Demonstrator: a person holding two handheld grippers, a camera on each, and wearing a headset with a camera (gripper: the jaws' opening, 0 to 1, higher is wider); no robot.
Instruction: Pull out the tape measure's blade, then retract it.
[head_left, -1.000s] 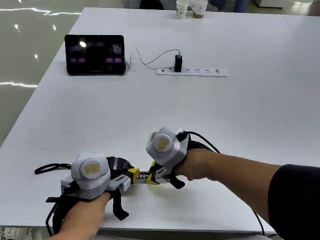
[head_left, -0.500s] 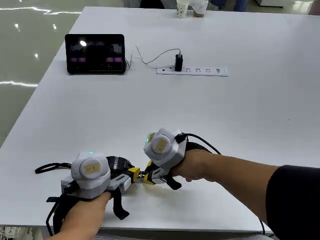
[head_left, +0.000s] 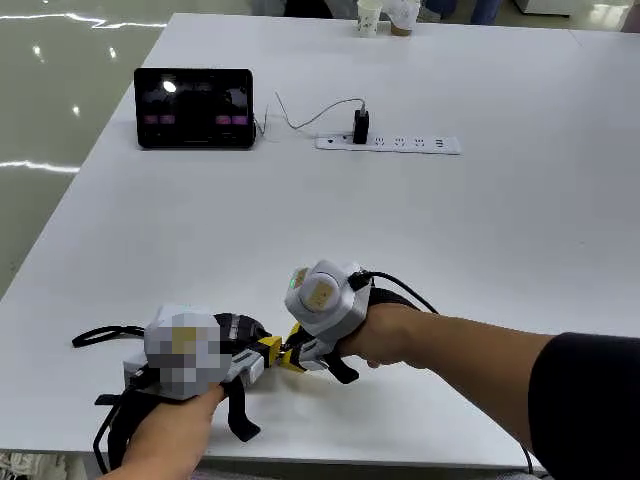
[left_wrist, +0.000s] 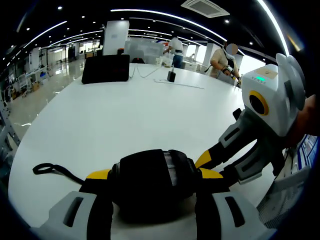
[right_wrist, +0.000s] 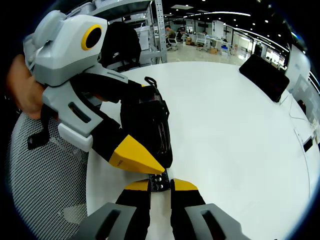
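Item under inspection: the black rubber-cased tape measure (left_wrist: 150, 192) is lying at the near edge of the white bench (head_left: 400, 220), low and left in the head view. Its black wrist strap (left_wrist: 50, 169) is trailing off to the left.

The left tongs (left_wrist: 154, 175) are clamping the case across its width, one yellow-tipped jaw on each side. This grip appears to be anchoring the body so that it does not slide when the blade is worked.

The right tongs (right_wrist: 161, 186) are standing just beside the case mouth. Their jaws are drawn narrow and are pinching the small dark blade tip (right_wrist: 160, 180) between them. Almost no blade is showing between the case and these jaws, so the blade is sitting home or very nearly so. Whether this is the start of the pull or the end of the return cannot be told from this position.

Assessment: the two tongs are facing each other in line, which suits a straight draw along the bench. A skewed pull is likely to kink the blade or twist the case in its clamp.

Surroundings: a black tablet (head_left: 195, 108) is standing at the far left. A white power strip (head_left: 400, 144) with a black plug (head_left: 360, 127) is lying beyond, well apart from the work.
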